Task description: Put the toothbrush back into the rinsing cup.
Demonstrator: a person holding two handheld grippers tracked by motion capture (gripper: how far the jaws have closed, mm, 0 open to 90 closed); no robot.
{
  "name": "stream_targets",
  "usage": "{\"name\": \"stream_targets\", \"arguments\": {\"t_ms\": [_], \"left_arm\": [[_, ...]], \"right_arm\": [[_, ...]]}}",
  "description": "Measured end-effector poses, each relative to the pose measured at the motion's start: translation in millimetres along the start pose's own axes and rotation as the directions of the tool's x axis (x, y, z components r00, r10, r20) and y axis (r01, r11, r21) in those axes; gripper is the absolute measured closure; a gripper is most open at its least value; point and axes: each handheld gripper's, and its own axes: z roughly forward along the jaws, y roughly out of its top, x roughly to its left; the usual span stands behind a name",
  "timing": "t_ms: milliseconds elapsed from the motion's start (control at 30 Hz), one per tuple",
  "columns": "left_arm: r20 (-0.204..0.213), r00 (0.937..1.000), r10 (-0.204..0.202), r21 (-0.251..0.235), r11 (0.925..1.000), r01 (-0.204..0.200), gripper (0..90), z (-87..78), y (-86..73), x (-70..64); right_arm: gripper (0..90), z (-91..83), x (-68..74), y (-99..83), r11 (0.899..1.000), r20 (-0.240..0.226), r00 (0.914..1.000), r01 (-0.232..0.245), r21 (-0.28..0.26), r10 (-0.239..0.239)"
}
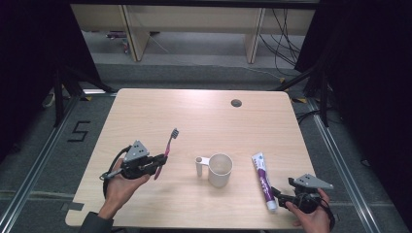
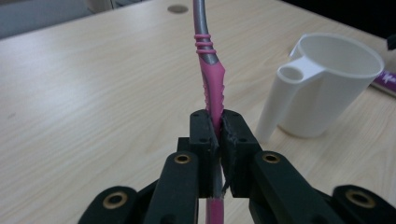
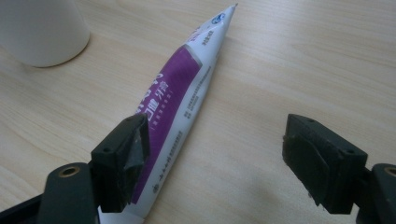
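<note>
A pink and grey toothbrush (image 1: 169,145) is lifted off the table, its bristled head pointing away from me. My left gripper (image 1: 160,158) is shut on its pink handle (image 2: 212,88). A white cup (image 1: 219,170) with a side handle stands at mid table, to the right of that gripper (image 2: 215,140); the cup (image 2: 327,88) looks empty. A purple and white toothpaste tube (image 1: 263,179) lies flat right of the cup. My right gripper (image 1: 284,196) is open near the tube's cap end. The tube (image 3: 182,102) runs past the gripper's (image 3: 224,154) left jaw, not between the jaws.
The light wooden table (image 1: 194,121) has a round cable hole (image 1: 236,103) near its far edge. Beyond it stand shelf legs and loose cables on the floor. A "5" mark is on the floor to the left.
</note>
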Motion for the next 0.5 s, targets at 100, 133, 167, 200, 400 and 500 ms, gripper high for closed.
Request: {"name": "stream_targets", "arguments": {"t_ms": [100, 133, 167, 200, 400, 500], "left_arm": [[0.007, 1.0000, 0.004, -0.052, 0.9986, -0.004, 83.2, 0.1, 4.2, -5.7], [0.008, 1.0000, -0.002, -0.070, 0.9976, 0.003, 83.2, 0.8, 6.7, -7.9], [0.008, 1.0000, -0.002, -0.070, 0.9976, 0.003, 83.2, 0.8, 6.7, -7.9], [0.014, 0.9999, -0.010, -0.092, 0.9957, 0.011, 83.2, 2.5, 7.5, -9.0], [0.005, 0.9999, -0.011, -0.118, 0.9929, 0.012, 83.2, 5.8, 11.0, -12.1], [0.024, 0.9994, -0.024, -0.147, 0.9887, 0.028, 83.2, 7.5, 13.5, -11.7]], "right_arm": [[24.3, 0.5, 0.0, -0.1, 1.000, -0.001, 1.0000, 0.001, -0.001, -0.001], [24.3, 0.2, 0.3, 0.2, 1.000, -0.001, 1.0000, -0.001, 0.000, 0.001], [24.3, 0.2, 0.3, 0.2, 1.000, -0.001, 1.0000, -0.001, 0.000, 0.001], [24.2, 0.1, 0.2, 0.3, 1.000, -0.001, 1.0000, 0.001, -0.001, -0.001], [24.2, 0.4, -0.2, -0.1, 1.000, 0.006, 1.0000, 0.004, 0.000, -0.004], [24.3, 0.4, -0.1, -0.2, 1.000, 0.003, 1.0000, 0.001, -0.001, -0.001]]}}
